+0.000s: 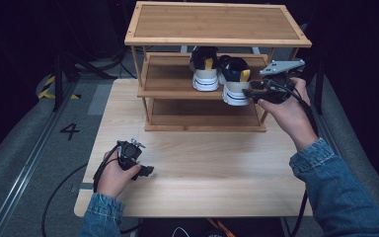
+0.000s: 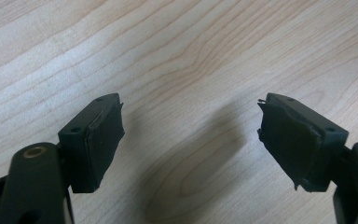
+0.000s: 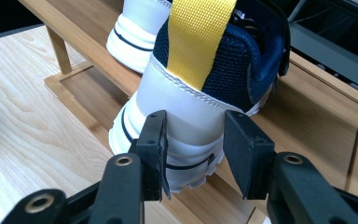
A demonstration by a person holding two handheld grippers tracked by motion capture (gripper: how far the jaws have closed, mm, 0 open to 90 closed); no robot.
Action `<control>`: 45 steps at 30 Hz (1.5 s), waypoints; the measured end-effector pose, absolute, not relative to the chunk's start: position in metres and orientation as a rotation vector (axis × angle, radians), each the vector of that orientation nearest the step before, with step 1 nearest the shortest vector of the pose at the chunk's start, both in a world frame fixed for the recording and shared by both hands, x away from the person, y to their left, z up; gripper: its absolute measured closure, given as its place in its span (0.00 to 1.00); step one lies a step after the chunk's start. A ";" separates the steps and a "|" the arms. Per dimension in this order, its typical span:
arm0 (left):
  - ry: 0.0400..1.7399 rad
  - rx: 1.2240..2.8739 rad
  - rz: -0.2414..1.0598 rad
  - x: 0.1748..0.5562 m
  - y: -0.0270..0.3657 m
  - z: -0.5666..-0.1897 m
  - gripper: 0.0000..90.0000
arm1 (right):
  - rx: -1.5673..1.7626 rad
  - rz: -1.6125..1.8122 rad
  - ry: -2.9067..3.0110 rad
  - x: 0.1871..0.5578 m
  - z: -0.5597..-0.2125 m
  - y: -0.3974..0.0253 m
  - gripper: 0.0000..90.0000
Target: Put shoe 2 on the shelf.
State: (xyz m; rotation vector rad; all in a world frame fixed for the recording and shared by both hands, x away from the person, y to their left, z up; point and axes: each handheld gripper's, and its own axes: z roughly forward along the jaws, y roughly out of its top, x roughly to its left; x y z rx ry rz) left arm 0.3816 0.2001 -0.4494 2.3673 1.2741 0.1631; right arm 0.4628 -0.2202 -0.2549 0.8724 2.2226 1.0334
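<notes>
We see our right gripper (image 3: 193, 154), jaws part-spread around the heel of a shoe (image 3: 205, 84) overhanging the rack's (image 1: 197, 94) middle shelf edge; a loose pinch could drop it. Our left gripper (image 2: 191, 140) rests spread near the bench's (image 1: 217, 168) front-left corner.

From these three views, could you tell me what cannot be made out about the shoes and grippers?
- High view: the toes of both shoes are hidden under the rack's top shelf.
- Right gripper view: whether the right gripper touches the heel; its jaws cover the contact.
- High view: the left gripper is too small to judge; the left gripper view shows it open.
</notes>
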 end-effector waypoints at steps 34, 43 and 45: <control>1.298 2.359 0.163 0.373 0.209 -0.452 0.24 | 0.910 1.027 2.131 0.512 -0.269 -0.207 0.65; 1.294 2.364 0.166 0.374 0.210 -0.452 0.24 | 0.902 1.040 2.143 0.507 -0.267 -0.210 0.61; 1.285 2.370 0.164 0.375 0.210 -0.452 0.24 | 0.898 1.058 2.151 0.503 -0.265 -0.211 0.59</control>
